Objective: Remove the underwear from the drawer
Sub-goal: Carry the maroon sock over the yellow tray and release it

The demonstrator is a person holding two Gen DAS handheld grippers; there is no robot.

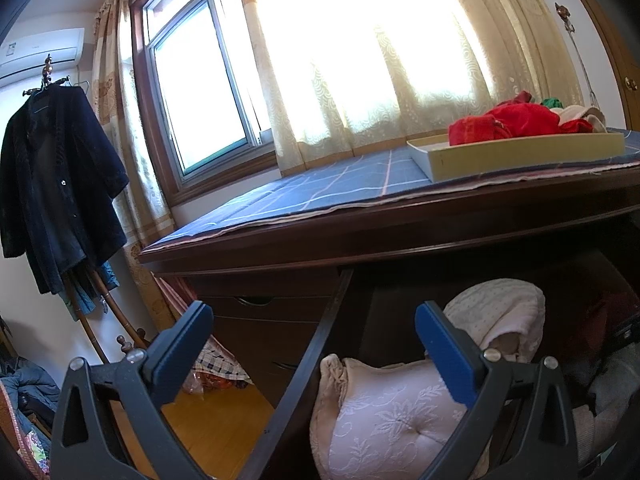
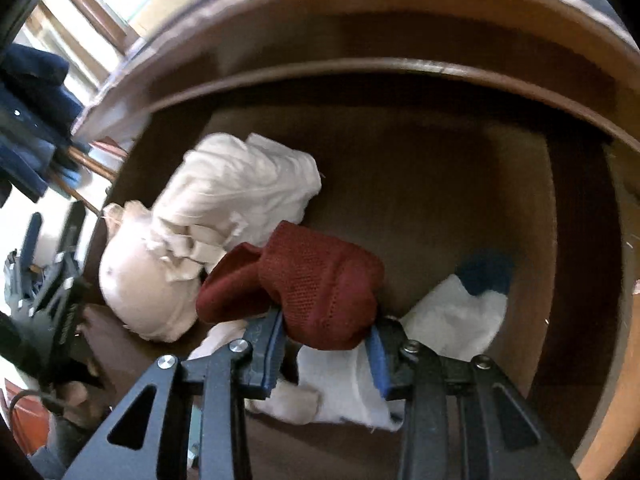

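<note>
Down in the open drawer (image 2: pixel 440 184), the right gripper (image 2: pixel 326 344) has its blue pads closed on a dark red mesh piece of underwear (image 2: pixel 320 280), so the grab looks made and the lift out is next. That calls for rising clear of the desk edge (image 2: pixel 360 64) overhanging the drawer, without snagging the cream garments (image 2: pixel 224 200) touching it. The left gripper (image 1: pixel 316 356) hovers wide open, holding nothing, over the drawer's side rail (image 1: pixel 320 336). On the desktop a tray (image 1: pixel 520 156) of red clothes has room.
</note>
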